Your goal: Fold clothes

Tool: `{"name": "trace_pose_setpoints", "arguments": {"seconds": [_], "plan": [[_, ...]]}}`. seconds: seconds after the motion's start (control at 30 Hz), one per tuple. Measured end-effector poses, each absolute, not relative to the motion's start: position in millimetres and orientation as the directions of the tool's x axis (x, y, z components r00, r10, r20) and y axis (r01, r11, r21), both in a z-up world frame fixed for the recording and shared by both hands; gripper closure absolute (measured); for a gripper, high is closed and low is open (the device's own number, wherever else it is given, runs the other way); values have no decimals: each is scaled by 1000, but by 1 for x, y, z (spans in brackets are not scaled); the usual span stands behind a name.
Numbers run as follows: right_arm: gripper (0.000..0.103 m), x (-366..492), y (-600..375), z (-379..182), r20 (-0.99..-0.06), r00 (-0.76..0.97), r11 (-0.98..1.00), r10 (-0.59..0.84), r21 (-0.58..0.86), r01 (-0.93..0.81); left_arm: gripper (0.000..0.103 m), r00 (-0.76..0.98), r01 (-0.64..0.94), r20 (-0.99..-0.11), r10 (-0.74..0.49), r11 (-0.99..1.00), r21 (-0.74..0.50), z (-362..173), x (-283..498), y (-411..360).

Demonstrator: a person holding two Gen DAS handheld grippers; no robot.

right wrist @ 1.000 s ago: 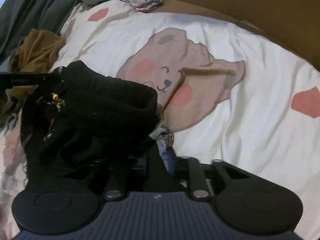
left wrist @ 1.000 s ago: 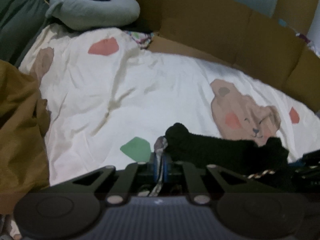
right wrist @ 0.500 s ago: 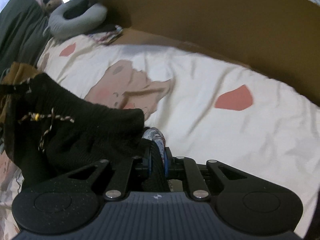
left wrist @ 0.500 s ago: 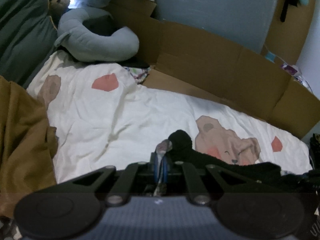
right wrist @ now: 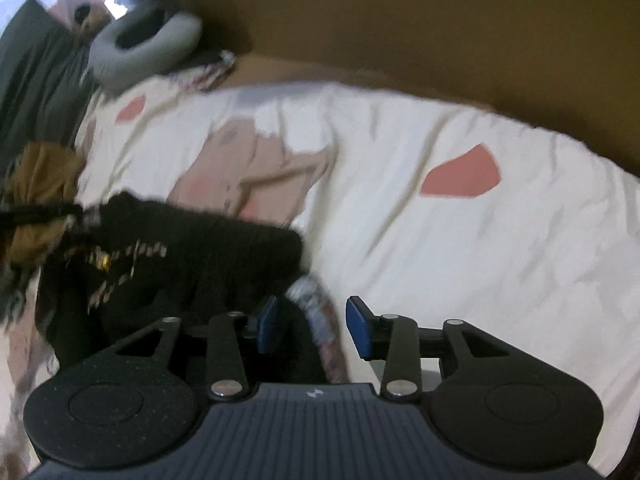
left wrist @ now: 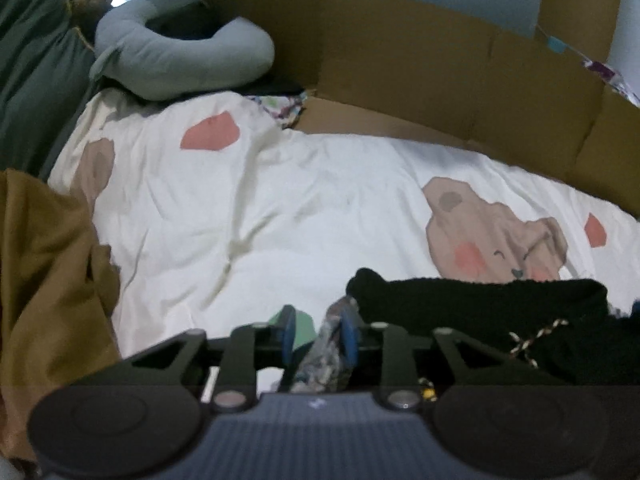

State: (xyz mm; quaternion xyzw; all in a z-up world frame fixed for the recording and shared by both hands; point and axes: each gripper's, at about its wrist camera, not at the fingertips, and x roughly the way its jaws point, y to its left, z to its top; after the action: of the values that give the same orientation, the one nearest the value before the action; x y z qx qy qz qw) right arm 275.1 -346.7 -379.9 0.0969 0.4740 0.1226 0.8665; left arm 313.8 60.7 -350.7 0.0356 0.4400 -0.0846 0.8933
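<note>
A black knit garment point(left wrist: 480, 304) with a gold-and-white cord point(left wrist: 536, 336) lies bunched on the white bear-print sheet point(left wrist: 280, 208). My left gripper point(left wrist: 318, 332) sits at its left end with its jaws opening. A strip of the garment's patterned lining point(left wrist: 332, 344) hangs between the blue pads, leaning on the right one. In the blurred right wrist view the same garment point(right wrist: 192, 260) lies to the left on the sheet point(right wrist: 480, 240). My right gripper point(right wrist: 314, 328) is opening too, and the patterned lining point(right wrist: 316, 312) stands loose in the wide gap between its pads.
A mustard garment point(left wrist: 44, 280) is heaped at the left edge of the bed, also seen as mustard cloth point(right wrist: 40, 184). A grey neck pillow point(left wrist: 180, 60), a dark green blanket point(left wrist: 32, 80) and a cardboard wall point(left wrist: 440, 72) border the far side.
Both grippers were shut on the garment's patterned lining and their pads have now parted from it. The right gripper has shifted along the bed and rolled; the garment has slumped.
</note>
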Motion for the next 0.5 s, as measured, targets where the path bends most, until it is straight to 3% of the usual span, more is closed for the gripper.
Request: {"name": "trace_pose_setpoints", "arguments": {"seconds": [0.13,0.5], "plan": [[58,291,-351,-384,-806,510,953,300,270,-135,67,565,236,-814,-131,972,7,-358,320,59],[58,305,-332,-415,-857,417,948,303,226,-223,65,520,335,-848,-105,938,89,-364,322,67]]}}
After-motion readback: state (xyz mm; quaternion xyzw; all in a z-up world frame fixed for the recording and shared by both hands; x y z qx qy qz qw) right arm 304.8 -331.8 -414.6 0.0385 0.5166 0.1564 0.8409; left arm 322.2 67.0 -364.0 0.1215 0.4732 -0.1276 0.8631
